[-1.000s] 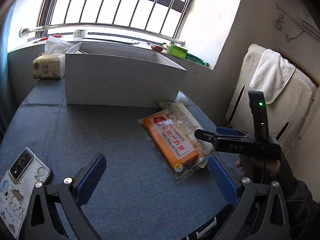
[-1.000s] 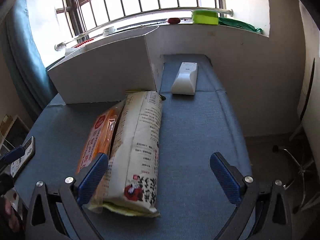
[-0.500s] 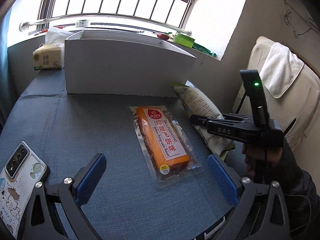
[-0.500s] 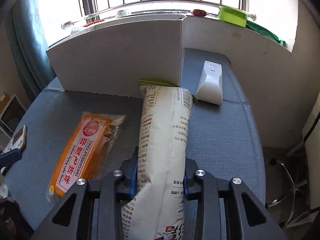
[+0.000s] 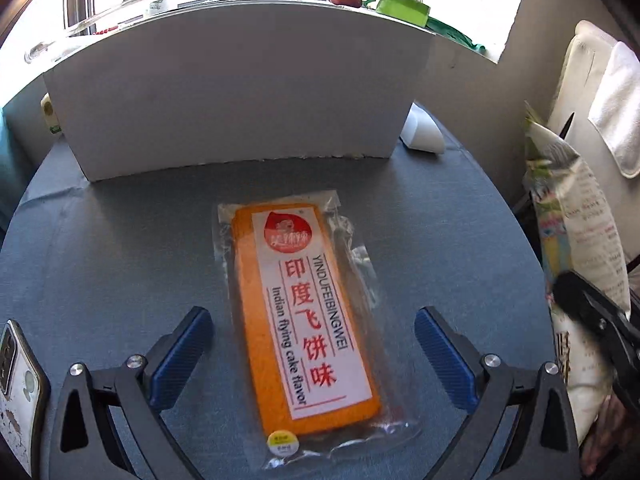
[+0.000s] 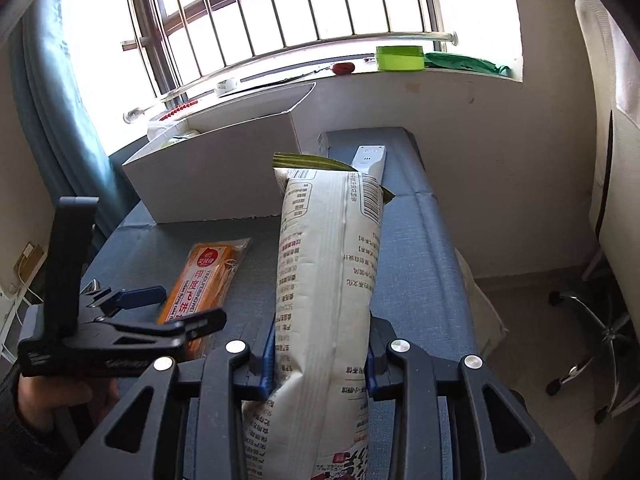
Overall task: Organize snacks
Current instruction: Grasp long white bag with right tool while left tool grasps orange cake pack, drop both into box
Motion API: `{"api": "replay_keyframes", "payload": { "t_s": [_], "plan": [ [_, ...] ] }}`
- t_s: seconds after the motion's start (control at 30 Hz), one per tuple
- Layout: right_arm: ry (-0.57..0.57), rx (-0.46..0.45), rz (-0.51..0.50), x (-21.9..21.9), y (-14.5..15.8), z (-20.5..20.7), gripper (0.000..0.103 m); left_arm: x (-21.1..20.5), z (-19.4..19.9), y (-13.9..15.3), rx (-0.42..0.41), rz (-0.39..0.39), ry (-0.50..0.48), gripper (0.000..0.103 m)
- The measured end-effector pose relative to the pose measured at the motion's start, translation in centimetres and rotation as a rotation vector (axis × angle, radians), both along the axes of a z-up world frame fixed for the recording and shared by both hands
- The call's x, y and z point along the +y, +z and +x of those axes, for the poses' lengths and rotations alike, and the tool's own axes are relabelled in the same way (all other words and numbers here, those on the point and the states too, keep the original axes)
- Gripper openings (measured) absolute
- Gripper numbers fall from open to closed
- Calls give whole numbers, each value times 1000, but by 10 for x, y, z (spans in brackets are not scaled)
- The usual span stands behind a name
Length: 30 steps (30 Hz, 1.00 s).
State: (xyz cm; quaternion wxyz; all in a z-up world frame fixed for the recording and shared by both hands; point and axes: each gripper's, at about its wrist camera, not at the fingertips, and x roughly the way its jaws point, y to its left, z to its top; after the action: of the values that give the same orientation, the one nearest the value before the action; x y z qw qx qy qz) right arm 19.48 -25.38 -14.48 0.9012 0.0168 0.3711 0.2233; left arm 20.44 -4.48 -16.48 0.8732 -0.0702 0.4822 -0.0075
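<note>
White snack bag now lifted off table.

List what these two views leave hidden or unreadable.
- White box interior: its front wall blocks it in the left wrist view; the right wrist view shows only a corner.
- White snack bag front: only its back faces the right wrist camera.
- Phone: cut by the left wrist frame edge.

White bag's lower end cut off by frame edge
</note>
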Motion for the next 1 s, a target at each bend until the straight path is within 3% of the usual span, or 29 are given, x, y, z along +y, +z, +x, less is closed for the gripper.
{"api": "replay_keyframes", "payload": {
  "t_s": [0.1,0.17,0.2,0.23,0.33,0.43,0.67,0.8,0.93,1.0],
  "plan": [
    [-1,-2,18,-5,1,-1,36,-8,1,-2,-11,66,4,102],
    [-2,-3,27,-8,1,-1,35,-13,-5,0,-51,117,-40,85],
    [-1,-4,29,-9,1,-2,35,-12,-8,4,-67,116,-50,67],
    [0,-5,33,-9,1,-2,35,-8,-11,8,-81,104,-48,57],
    [5,-8,42,-11,0,-5,34,5,-21,17,-114,47,-69,57],
    [19,-12,64,-10,0,-4,32,15,-42,32,-178,47,-80,57],
    [81,-59,174,3,34,17,29,64,-50,107,-394,36,-28,57],
    [135,-133,188,31,80,49,29,92,-12,147,-489,48,11,57],
    [160,-161,177,67,122,100,29,117,48,173,-534,31,21,57],
    [156,-169,145,85,138,126,29,129,72,178,-523,76,39,57]
  ]
}}
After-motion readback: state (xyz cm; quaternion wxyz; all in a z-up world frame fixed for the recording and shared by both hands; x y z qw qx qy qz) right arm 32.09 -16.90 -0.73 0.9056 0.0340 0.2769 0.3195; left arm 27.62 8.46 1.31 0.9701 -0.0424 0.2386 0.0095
